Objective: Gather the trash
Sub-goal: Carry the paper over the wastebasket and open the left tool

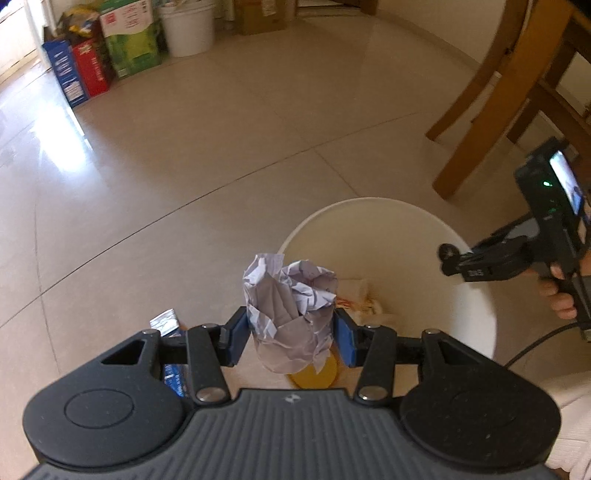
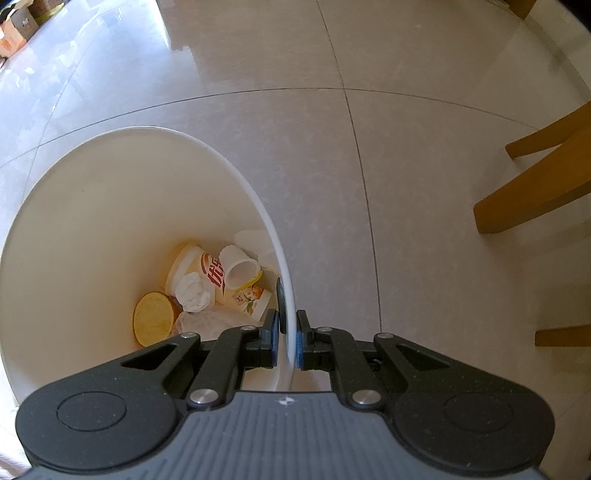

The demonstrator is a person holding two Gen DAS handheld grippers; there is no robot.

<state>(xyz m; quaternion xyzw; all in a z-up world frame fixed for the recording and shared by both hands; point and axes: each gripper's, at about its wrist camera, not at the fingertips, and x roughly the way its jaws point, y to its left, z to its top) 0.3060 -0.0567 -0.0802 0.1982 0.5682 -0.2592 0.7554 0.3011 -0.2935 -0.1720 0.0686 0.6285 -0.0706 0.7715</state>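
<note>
Left claw: the left gripper squeezes a crumpled paper ball between its two blue pads.
Paper ball: it is up in the air, over the near edge of the white bucket.
Right claw: the right gripper is pinched tight on the rim of the white bucket, one finger inside and one outside.
Inside the bucket: a yellow cup, a white cup, a little paper wad and a round yellow lid lie at the bottom.
Floor by the left claw: a blue packet lies on the tiles.
Farther off: wooden chair legs.
Far wall: boxes and a white pail.
</note>
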